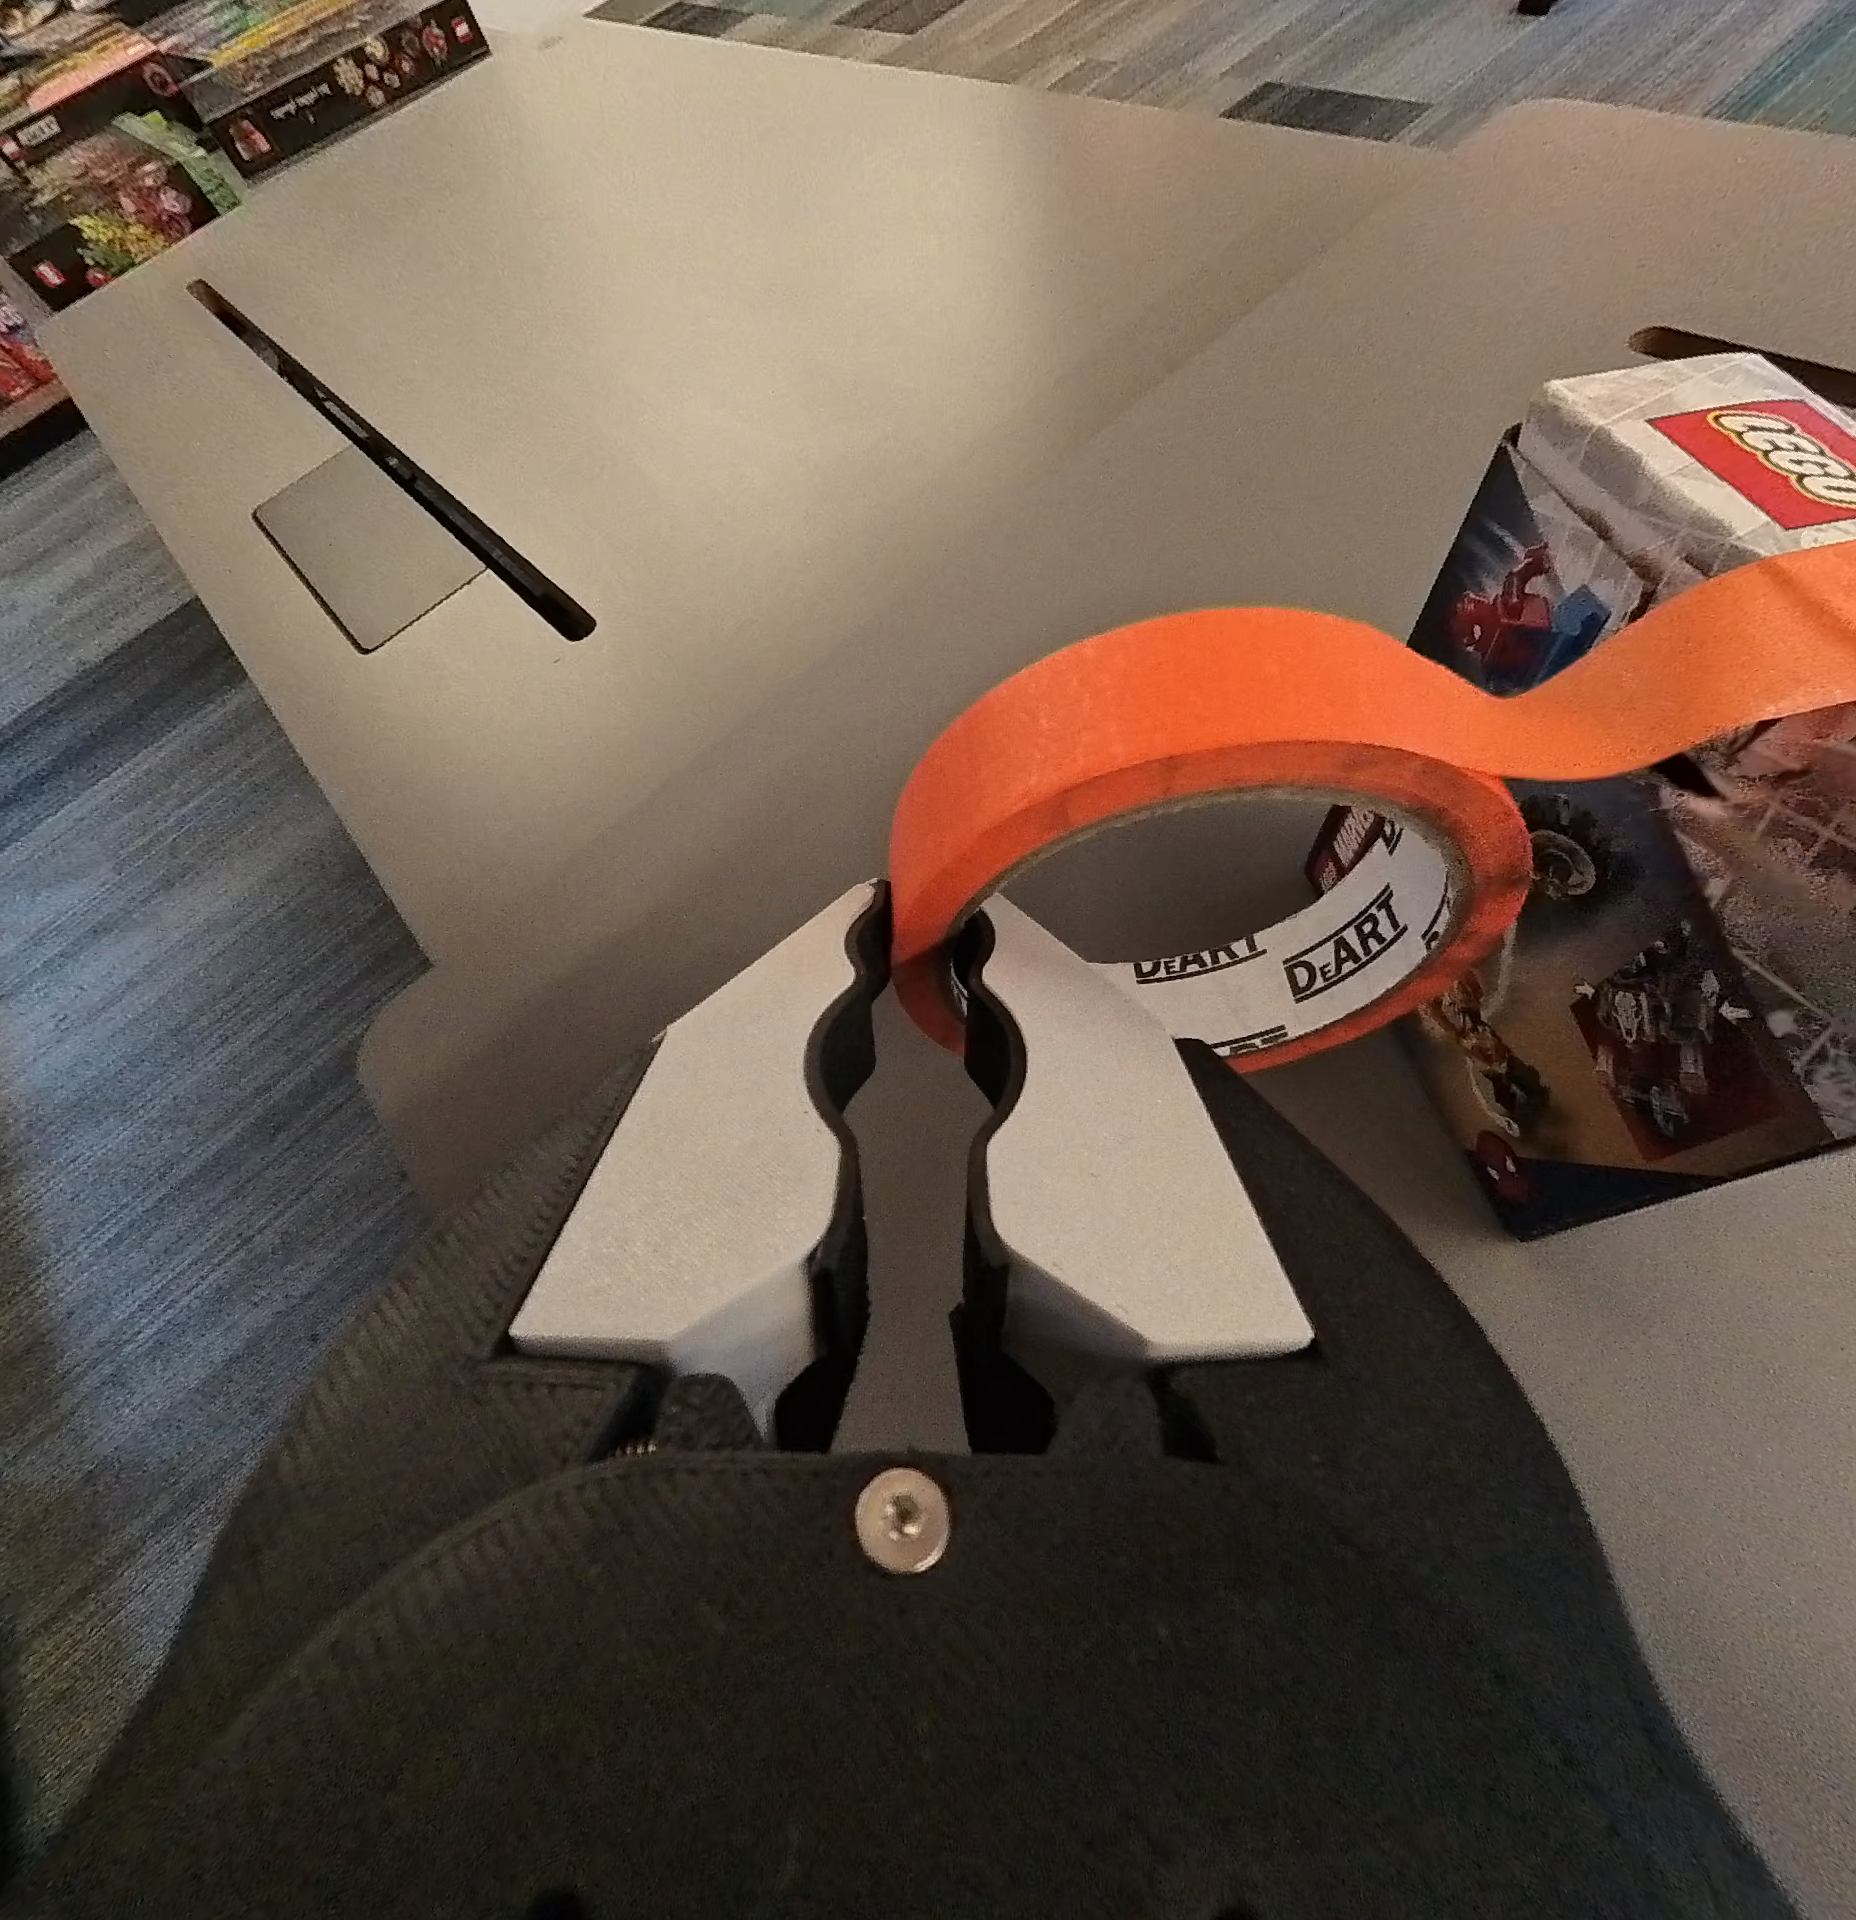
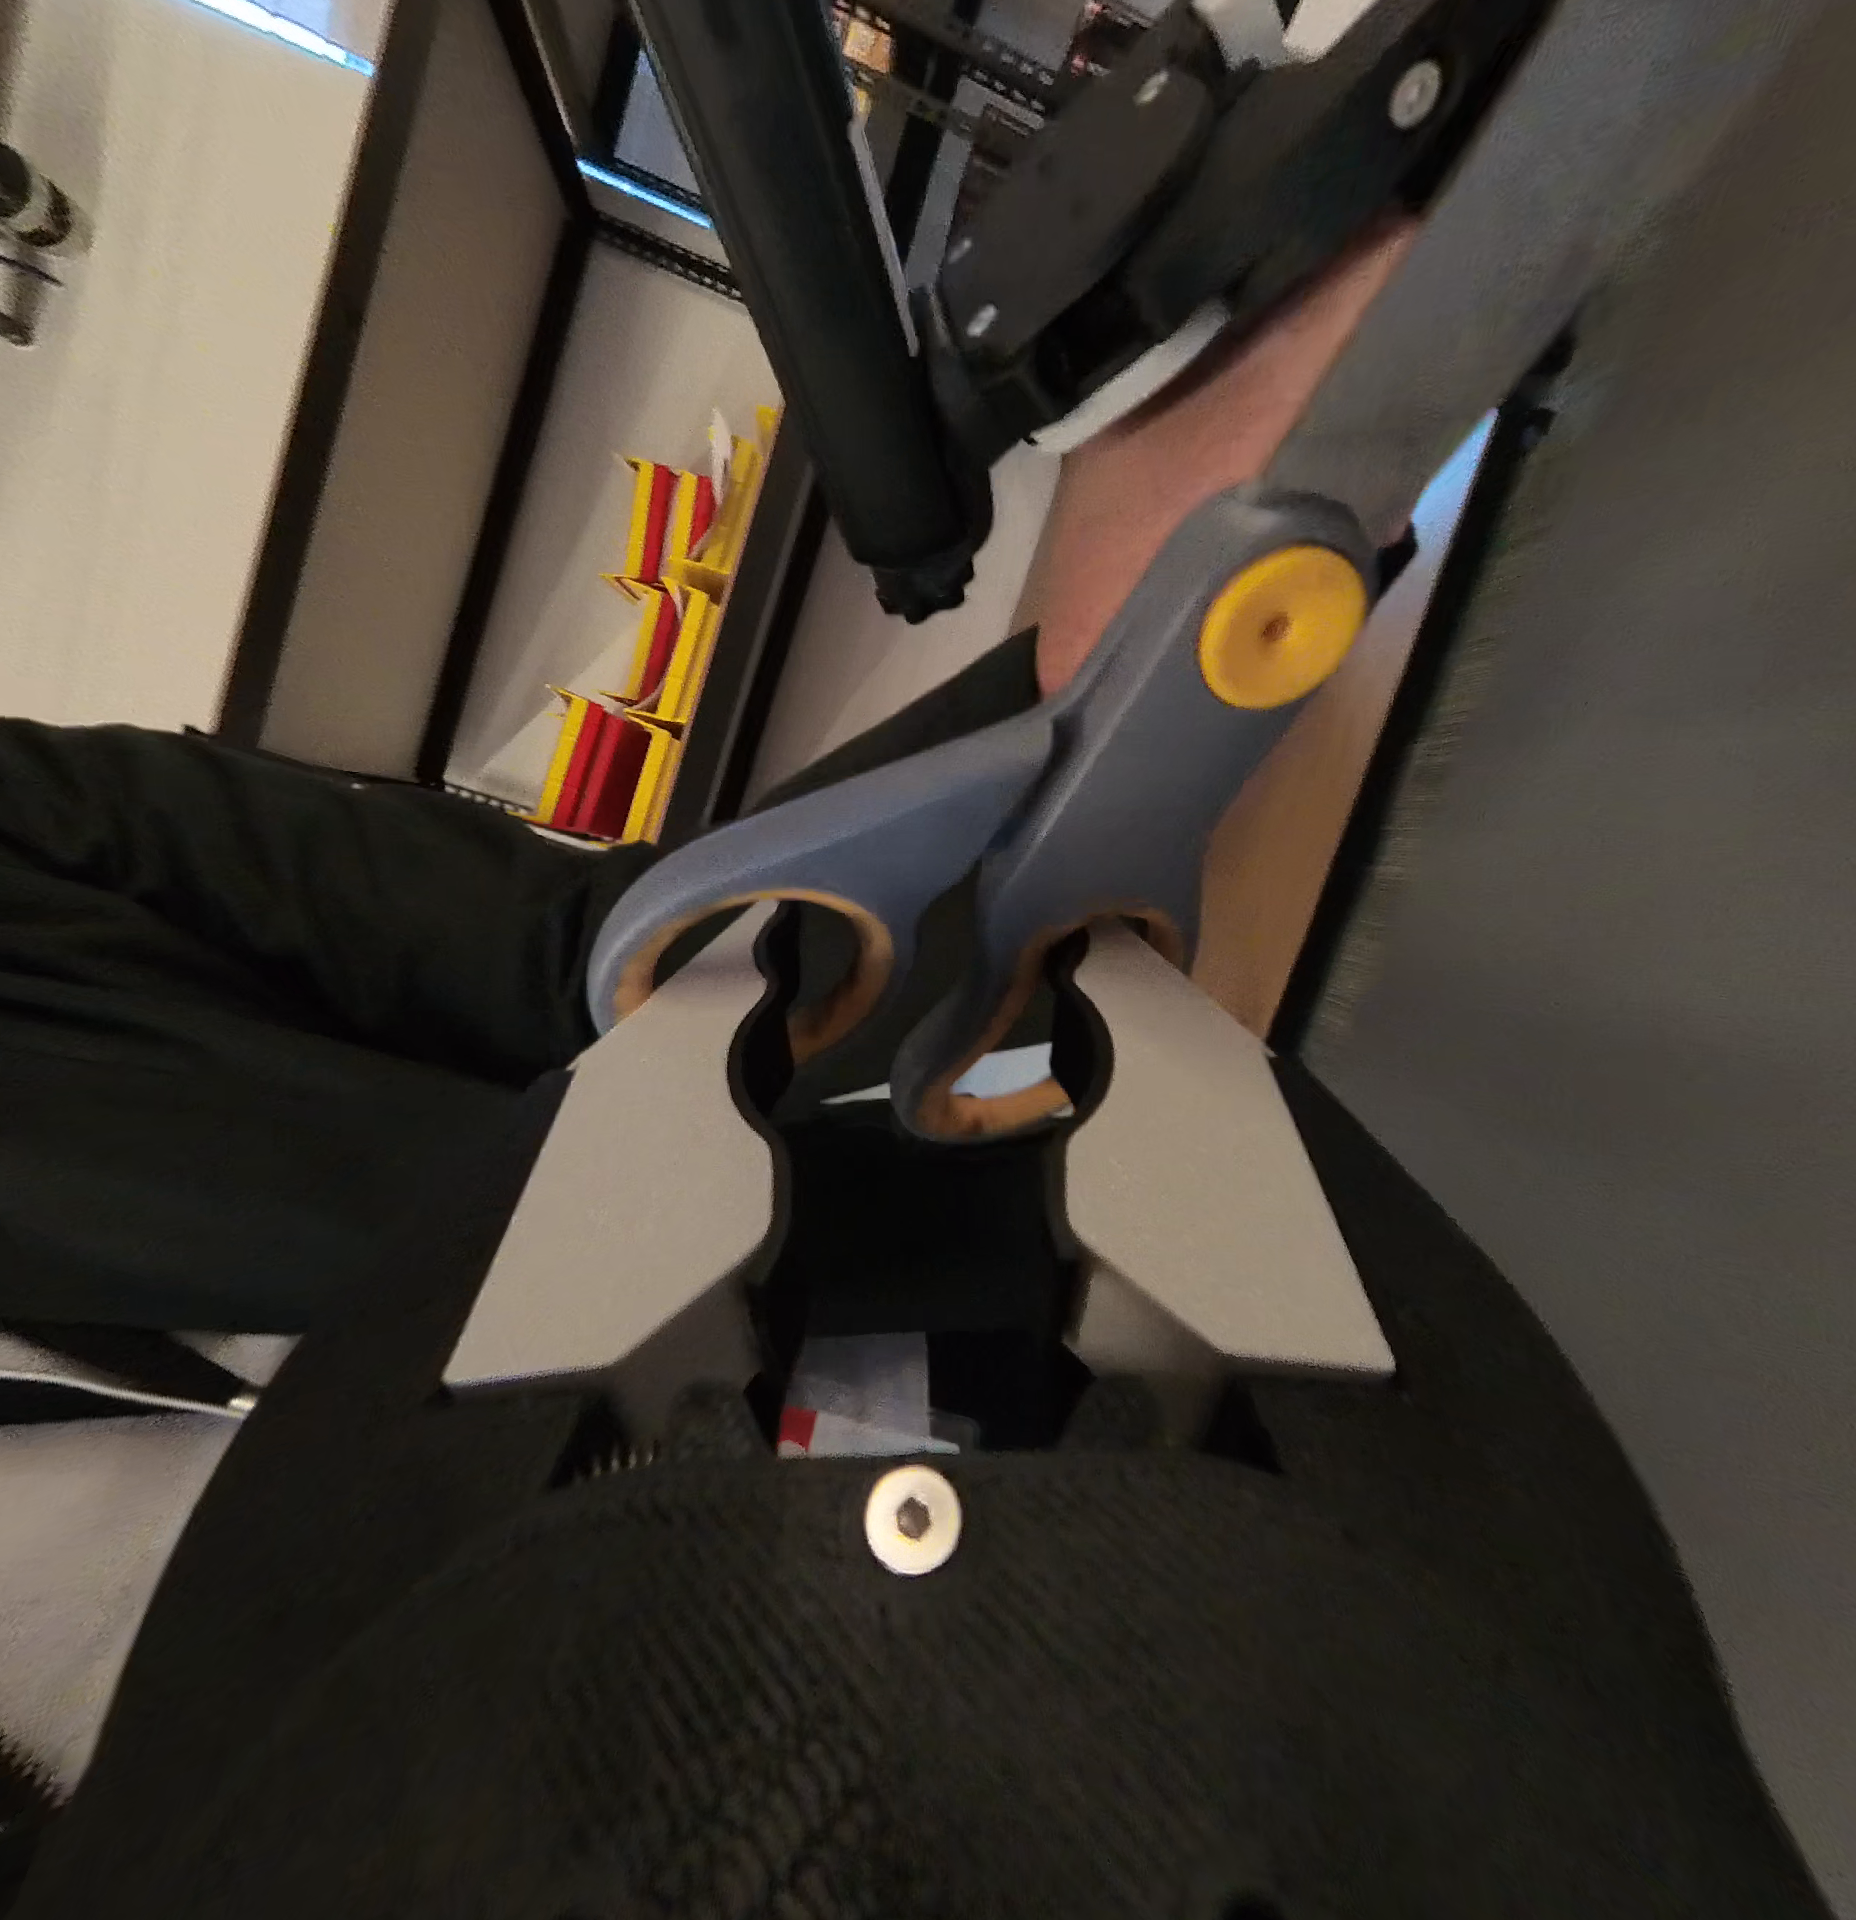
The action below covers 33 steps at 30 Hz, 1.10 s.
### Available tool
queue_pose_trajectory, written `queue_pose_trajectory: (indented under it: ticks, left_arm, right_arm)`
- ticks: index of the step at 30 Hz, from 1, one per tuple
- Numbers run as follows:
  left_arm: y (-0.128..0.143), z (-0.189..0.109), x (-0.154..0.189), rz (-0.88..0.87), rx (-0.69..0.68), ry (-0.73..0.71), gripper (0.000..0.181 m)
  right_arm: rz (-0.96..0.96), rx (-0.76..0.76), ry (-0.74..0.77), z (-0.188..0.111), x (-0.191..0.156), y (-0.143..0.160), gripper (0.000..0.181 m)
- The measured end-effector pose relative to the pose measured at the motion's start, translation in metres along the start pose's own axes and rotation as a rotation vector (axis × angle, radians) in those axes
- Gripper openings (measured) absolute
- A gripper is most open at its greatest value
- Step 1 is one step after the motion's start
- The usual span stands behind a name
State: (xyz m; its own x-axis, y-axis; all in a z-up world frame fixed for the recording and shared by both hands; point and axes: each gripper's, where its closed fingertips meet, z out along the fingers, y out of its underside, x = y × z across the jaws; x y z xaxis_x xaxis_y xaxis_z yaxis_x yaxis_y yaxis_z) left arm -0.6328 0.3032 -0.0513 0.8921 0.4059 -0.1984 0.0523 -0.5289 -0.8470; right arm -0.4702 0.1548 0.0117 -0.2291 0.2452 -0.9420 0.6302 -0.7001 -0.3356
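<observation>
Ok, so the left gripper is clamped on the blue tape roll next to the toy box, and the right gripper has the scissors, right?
Not quite: the tape roll is orange, not blue, as the left wrist view shows. The rest holds: the left gripper is clamped on its wall beside the toy box, and the right gripper has the scissors by the handle loops.

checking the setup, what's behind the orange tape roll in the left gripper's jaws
Directly behind the orange tape roll stands a printed toy box on the grey table; the pulled strip of tape crosses its front. The roll covers the box's lower left part.
</observation>
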Motion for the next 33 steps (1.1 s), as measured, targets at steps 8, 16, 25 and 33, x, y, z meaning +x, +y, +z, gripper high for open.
queue_pose_trajectory:
  ticks: [8,16,25,33]
  left_arm:
    - [0.001,0.002,0.006,0.008,-0.002,0.008,0.009]
    - [-0.002,-0.001,-0.005,-0.001,0.014,-0.023,0.009]
    - [-0.004,-0.003,-0.004,-0.001,0.018,-0.02,0.009]
    - [-0.004,-0.003,-0.005,-0.001,0.018,-0.02,0.009]
  right_arm:
    - [-0.011,-0.074,0.155,-0.016,0.017,0.01,0.046]
    - [0.01,-0.111,0.131,-0.012,0.011,0.009,0.046]
    - [0.017,-0.13,0.136,-0.008,0.015,0.006,0.046]
    - [0.01,-0.139,0.139,-0.006,0.013,0.007,0.046]
